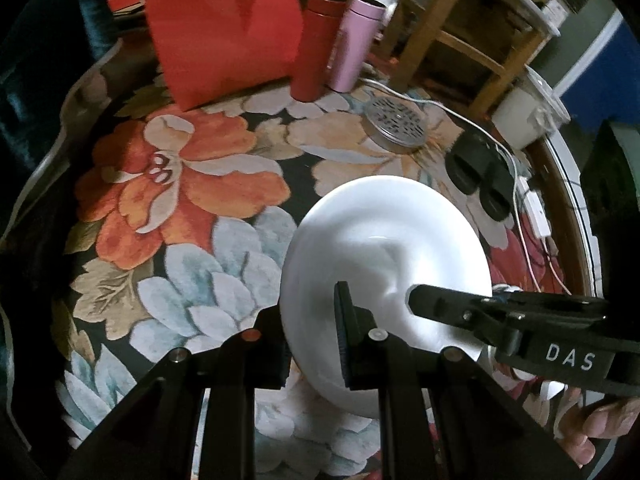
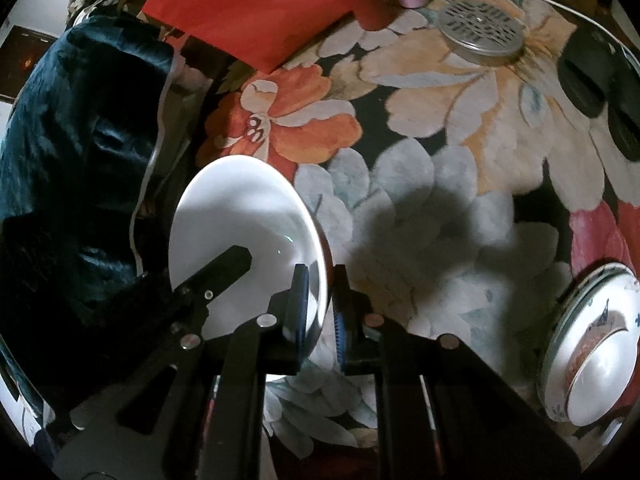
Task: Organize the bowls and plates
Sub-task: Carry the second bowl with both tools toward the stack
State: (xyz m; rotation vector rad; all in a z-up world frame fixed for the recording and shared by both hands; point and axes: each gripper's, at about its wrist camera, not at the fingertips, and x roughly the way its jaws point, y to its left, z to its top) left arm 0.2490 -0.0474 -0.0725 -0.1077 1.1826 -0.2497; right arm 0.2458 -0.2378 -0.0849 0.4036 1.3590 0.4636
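Floral cloth covers the tabletop under both my tools. Nearest, my left gripper (image 1: 316, 332) and my right gripper (image 2: 322, 304) are each clamped on the rim of the same white plate (image 1: 384, 248), which hangs tilted above the cloth, its shadow on the pale petals. Near the right edge a patterned bowl (image 2: 592, 344) rests on the cloth. Farther off lies a perforated metal lid (image 1: 395, 126); at the far edge stand a red bag (image 1: 224, 28) and a pink flask (image 1: 354, 44).

Dim, fisheye-warped frames; soft blur, heavy shadows
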